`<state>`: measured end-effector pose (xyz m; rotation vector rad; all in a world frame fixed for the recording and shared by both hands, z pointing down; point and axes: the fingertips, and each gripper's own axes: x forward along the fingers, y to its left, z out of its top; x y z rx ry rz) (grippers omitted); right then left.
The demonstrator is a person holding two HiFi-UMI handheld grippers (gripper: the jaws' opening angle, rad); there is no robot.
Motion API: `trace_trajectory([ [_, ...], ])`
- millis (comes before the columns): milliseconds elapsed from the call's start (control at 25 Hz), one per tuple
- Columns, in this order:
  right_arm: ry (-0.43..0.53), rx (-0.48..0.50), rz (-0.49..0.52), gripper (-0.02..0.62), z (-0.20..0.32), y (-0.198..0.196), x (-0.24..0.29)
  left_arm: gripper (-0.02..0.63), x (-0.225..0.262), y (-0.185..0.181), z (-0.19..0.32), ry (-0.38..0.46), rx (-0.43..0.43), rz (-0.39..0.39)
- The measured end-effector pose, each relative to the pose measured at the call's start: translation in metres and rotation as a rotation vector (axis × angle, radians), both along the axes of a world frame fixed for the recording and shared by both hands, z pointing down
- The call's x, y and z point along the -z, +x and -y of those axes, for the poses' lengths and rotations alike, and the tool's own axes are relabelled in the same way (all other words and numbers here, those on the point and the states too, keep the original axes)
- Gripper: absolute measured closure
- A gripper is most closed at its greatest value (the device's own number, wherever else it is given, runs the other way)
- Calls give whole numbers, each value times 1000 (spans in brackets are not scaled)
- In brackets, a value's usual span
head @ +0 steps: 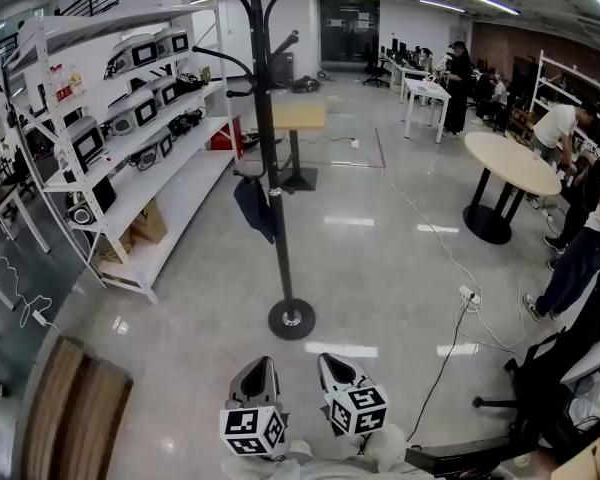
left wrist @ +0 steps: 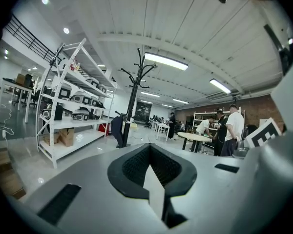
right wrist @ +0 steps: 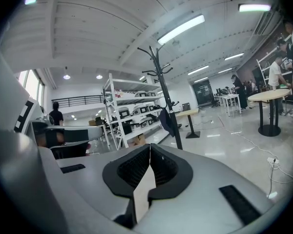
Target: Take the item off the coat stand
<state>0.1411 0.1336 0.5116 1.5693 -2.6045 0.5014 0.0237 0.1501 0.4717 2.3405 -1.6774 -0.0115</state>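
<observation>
So the thing I'm after is the dark blue cloth item (head: 254,206), some sort of limp bag or garment, can't really tell which from here. It hangs off a low hook about halfway down the tall black metal coat stand (head: 269,158), drooping on the stand's left side, well clear of the round base. The upper curved hooks look bare to me. I'm standing back from it with a stretch of glossy grey floor (head: 360,268) between us, so I'd call this the approach and nothing's been grabbed yet. My left gripper (head: 257,366) and right gripper (head: 333,360) sit low in front of me, side by side and pointed roughly at the stand. Both have their jaws pressed together with nothing pinched between them, just the ribbed black pads meeting in a seam. Left of the stand is a white metal shelving rack (head: 195,168) loaded with boxy devices, and off to the right there's a round pale-wood table (head: 510,163) with some people standing around it. There's also a white power strip (head: 468,293) with its cable trailing over the floor on my right, so I'd watch my feet there. Next up, as I see it: walk in closer, spread one gripper's jaws, pinch the cloth near where it catches the hook, then lift up and outward so it slides off rather than yanking the whole stand over.
</observation>
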Motion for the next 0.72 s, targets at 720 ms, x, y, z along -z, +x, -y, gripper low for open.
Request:
trace_trajectory([
  [720, -53, -23, 22, 581, 87, -57, -19, 603, -25, -60, 76, -39, -25, -41],
])
